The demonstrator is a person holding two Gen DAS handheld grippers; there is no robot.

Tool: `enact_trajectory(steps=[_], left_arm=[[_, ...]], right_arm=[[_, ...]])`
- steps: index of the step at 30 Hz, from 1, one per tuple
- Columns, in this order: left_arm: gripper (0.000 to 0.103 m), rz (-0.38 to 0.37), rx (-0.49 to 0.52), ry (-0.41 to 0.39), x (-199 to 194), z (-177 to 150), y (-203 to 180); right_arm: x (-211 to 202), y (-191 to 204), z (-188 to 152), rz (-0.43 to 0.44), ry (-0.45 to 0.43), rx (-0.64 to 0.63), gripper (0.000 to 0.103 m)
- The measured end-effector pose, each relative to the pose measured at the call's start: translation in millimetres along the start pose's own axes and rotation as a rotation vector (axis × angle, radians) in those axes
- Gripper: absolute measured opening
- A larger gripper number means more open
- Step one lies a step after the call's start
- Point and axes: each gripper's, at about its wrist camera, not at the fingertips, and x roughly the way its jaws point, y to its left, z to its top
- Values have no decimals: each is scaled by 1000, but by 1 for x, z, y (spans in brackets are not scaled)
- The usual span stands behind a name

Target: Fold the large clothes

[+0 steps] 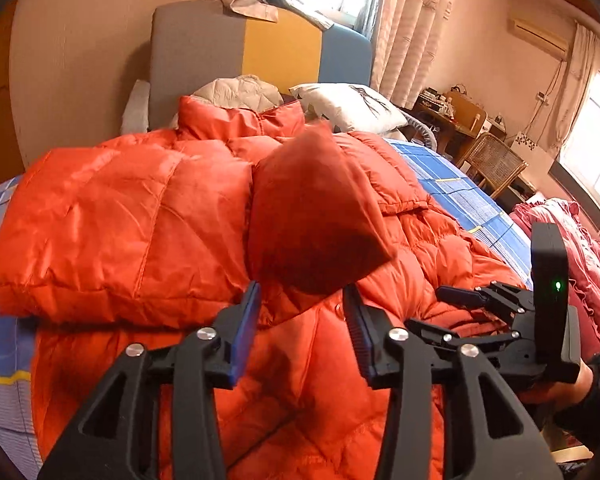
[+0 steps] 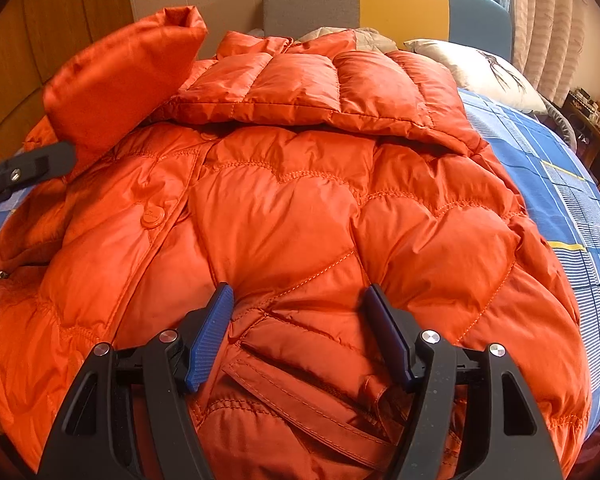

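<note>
Lying spread across the bed (image 2: 556, 184), the orange puffer jacket (image 2: 300, 208) covered most of the blue checked sheet, its collar toward the headboard (image 1: 260, 44) and its hem toward you. One sleeve (image 2: 300, 88) was folded flat across the jacket's chest. The other sleeve (image 1: 316, 216) stood up off the jacket's front, blurred, its cuff end just beyond your left tongs (image 1: 302, 304). Those tongs were spread, with the pads clear of the fabric and nothing pinched between them. Your right tongs (image 2: 298, 320) were spread wide too, and hung over the jacket's lower front beside the pocket flap (image 2: 300, 392); whether the pads touched the fabric you could not tell. A white pillow (image 1: 348, 106) lay beside the jacket's collar, against the headboard.
</note>
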Motion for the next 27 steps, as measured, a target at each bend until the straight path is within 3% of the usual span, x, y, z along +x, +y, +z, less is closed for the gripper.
enact_trajectory(steps=[4, 12, 20, 25, 27], left_arm=[[57, -1, -15, -6, 0, -7, 1], [56, 18, -69, -25, -17, -21, 16], [56, 114, -175, -12, -28, -43, 62], [56, 157, -212, -9, -24, -47, 76], [56, 179, -220, -1, -20, -45, 81]], right_arm=[[0, 2, 0, -9, 4, 2, 68], [-7, -3, 4, 11, 15, 70, 68], [-32, -19, 16, 257, -80, 326, 62], [-13, -1, 42, 462, -51, 415, 62], [-2, 11, 52, 492, -25, 417, 62]])
